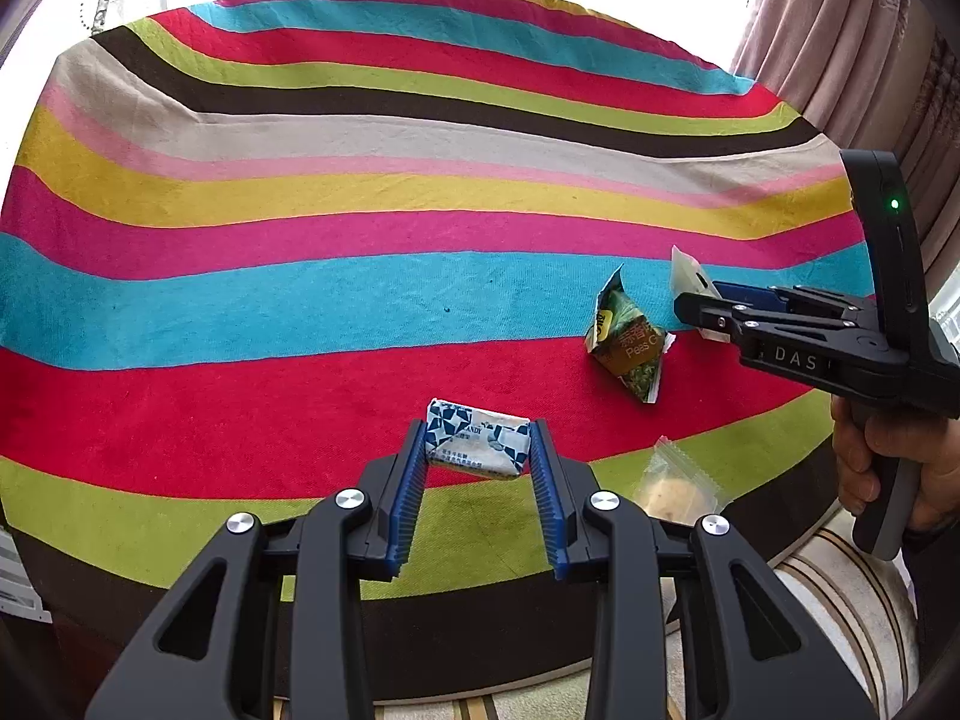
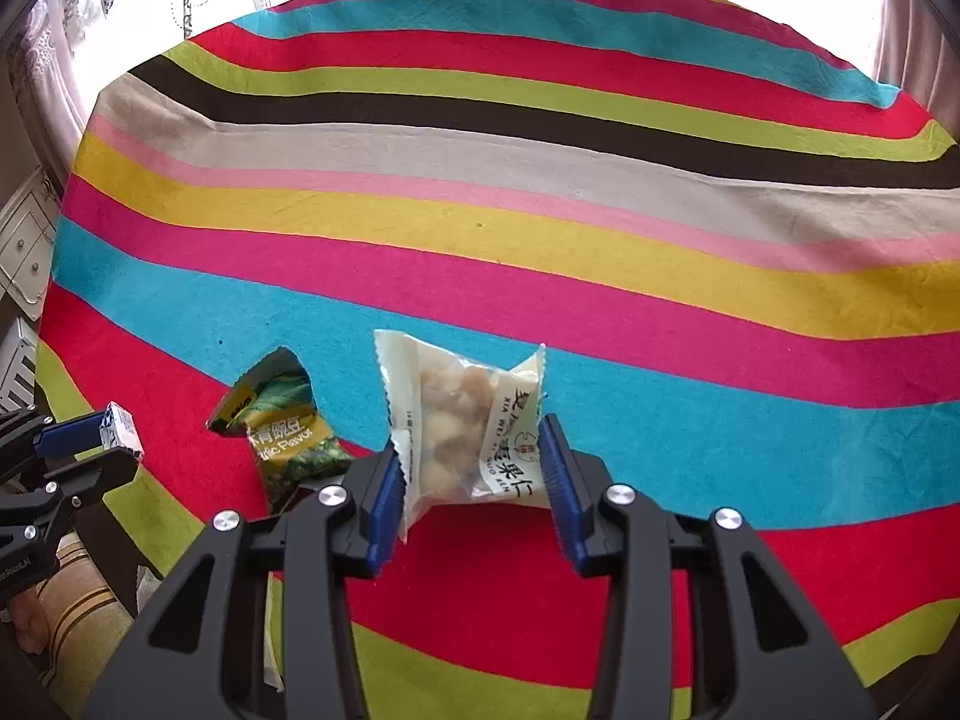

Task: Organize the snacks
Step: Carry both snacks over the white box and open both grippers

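Both grippers have a snack in them. The left gripper [image 1: 478,441] is squeezed shut on the blue and white candy pack [image 1: 477,438], holding it by its two short ends, low over the red stripe of the striped cloth [image 1: 420,150] that covers the counter. The right gripper [image 2: 471,462] is squeezed shut on the white nut packet [image 2: 462,426], which stands up between its blue fingers [image 2: 555,456] over the blue stripe. So this looks like the carrying step: each snack is picked up and needs a spot to go. Next, I think each hand has to bring its snack to where the snacks should sit together, put it down softly, and only then let go. The green pea packet [image 1: 627,339] lies on the cloth between the two grippers, close to the right one, so it could get bumped. A small clear packet [image 1: 678,483] with something round and tan inside lies near the counter's front edge, just beside the left gripper. A curtain [image 1: 840,18] hangs behind.
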`<move>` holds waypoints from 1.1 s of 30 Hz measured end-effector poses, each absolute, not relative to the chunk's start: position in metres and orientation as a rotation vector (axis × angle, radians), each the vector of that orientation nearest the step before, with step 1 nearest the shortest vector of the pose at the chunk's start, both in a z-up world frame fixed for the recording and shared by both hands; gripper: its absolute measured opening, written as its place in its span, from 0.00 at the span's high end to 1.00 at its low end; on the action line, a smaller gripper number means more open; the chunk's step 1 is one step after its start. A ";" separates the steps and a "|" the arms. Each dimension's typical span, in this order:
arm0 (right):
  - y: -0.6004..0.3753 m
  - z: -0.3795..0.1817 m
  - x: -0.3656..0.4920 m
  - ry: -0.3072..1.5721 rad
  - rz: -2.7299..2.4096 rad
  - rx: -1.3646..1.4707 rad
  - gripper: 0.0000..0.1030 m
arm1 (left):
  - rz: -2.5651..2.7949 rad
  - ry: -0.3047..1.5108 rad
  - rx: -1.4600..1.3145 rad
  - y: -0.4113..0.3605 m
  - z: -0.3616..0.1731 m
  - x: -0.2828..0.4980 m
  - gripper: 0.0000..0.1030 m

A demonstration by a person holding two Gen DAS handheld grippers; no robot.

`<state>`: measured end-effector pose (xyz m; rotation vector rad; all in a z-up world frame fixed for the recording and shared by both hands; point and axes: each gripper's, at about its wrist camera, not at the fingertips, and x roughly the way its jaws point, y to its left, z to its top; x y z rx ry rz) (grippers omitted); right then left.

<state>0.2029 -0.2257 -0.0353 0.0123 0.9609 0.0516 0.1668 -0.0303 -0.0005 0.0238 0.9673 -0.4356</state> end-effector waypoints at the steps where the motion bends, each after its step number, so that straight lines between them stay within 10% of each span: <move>1: -0.227 -0.035 0.199 0.958 0.048 0.019 0.61 | -0.437 0.964 0.018 -0.031 0.001 0.165 0.69; 4: -0.231 -0.029 0.187 0.941 0.041 0.039 0.75 | -0.442 0.953 0.005 -0.032 0.007 0.155 0.69; 33: -0.291 0.001 0.034 0.848 -0.043 0.188 0.82 | -0.600 0.918 0.044 -0.118 0.038 0.069 0.69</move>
